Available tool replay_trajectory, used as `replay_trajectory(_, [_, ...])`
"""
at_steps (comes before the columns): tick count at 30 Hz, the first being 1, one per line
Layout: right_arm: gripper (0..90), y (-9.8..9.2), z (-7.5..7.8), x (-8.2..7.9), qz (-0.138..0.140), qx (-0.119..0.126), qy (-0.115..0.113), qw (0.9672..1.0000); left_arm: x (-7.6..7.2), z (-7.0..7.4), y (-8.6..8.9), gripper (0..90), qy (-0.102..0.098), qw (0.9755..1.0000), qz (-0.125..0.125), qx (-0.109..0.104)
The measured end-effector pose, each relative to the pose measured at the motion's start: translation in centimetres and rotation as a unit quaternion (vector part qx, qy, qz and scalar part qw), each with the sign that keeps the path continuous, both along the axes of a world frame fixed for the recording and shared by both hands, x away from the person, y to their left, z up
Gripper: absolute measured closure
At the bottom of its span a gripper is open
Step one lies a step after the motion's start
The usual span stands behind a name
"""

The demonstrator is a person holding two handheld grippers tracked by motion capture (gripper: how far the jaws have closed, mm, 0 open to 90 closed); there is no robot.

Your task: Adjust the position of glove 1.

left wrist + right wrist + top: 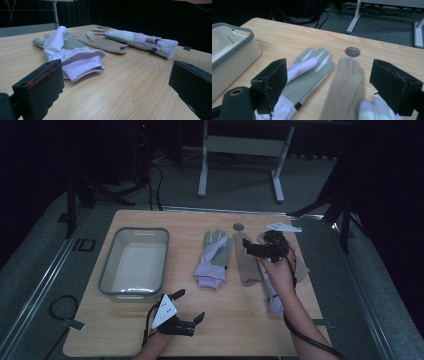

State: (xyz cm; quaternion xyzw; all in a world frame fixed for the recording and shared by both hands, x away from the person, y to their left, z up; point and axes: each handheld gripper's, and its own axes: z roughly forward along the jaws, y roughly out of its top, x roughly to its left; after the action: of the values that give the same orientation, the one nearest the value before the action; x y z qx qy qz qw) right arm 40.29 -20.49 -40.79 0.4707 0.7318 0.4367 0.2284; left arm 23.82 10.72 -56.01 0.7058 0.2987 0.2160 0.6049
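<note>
Three gloves lie in a row mid-table. A lilac glove with a grey palm (214,259) (75,60) (312,72) is on the left. Beside it is a tan glove (246,262) (105,42) (348,85). A second lilac glove (275,295) (145,42) (372,110) lies right of that, partly under the person's right hand. My right gripper (247,247) (332,82) hovers open over the tan glove's fingers, holding nothing. My left gripper (189,306) (115,87) stands open near the front edge, its jaws pointing at the first glove's cuff and apart from it.
A cream tub with a grey rim (111,265) (244,32) stands empty on the left of the wooden table (225,320). A round cable hole (238,226) (352,52) sits near the far edge. A metal table frame (240,150) stands on the floor beyond.
</note>
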Motion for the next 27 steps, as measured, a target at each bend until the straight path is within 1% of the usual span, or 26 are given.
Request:
replay_trajectory(3, [14.9,1.2,-0.6,0.8,0.007,0.000,0.005,1.0000,0.0,0.0,0.0,0.0,0.000,1.0000,-0.001,0.002])
replay_trajectory(4, [15.0,1.7,-0.8,1.0,0.010,0.001,0.011,0.9999,0.0,0.0,0.0,0.0,0.000,1.0000,0.000,0.002])
replay_trajectory(5, [15.2,2.5,-1.5,1.5,0.013,0.000,0.017,0.9998,0.0,0.0,0.0,0.0,0.000,1.0000,-0.001,0.001])
replay_trajectory(6, [15.2,2.5,-1.5,1.5,0.013,0.000,0.017,0.9998,0.0,0.0,0.0,0.0,0.000,1.0000,-0.001,0.001])
replay_trajectory(10, [15.4,4.3,-3.3,2.6,0.019,-0.003,0.037,0.9991,0.0,0.0,0.0,0.0,0.000,1.0000,-0.001,0.001])
replay_trajectory(14, [16.2,6.3,-5.3,3.7,0.022,-0.012,0.060,0.9979,0.0,0.0,0.0,0.0,0.001,1.0000,-0.002,0.001])
replay_trajectory(20, [16.5,8.5,-7.6,4.7,0.028,-0.009,0.088,0.9957,0.1,0.0,0.1,0.0,0.001,1.0000,-0.003,0.000])
replay_trajectory(23, [17.6,9.7,-8.8,5.2,0.025,-0.016,0.101,0.9945,0.0,0.0,0.0,0.0,0.000,1.0000,-0.003,0.001])
replay_trajectory(25, [17.6,10.4,-9.7,5.5,0.018,-0.026,0.105,0.9939,0.0,0.0,0.0,0.0,0.000,1.0000,-0.003,0.001])
replay_trajectory(27, [18.1,10.9,-10.5,6.0,0.010,-0.027,0.115,0.9929,0.0,0.0,0.0,0.0,0.000,1.0000,-0.003,0.001])
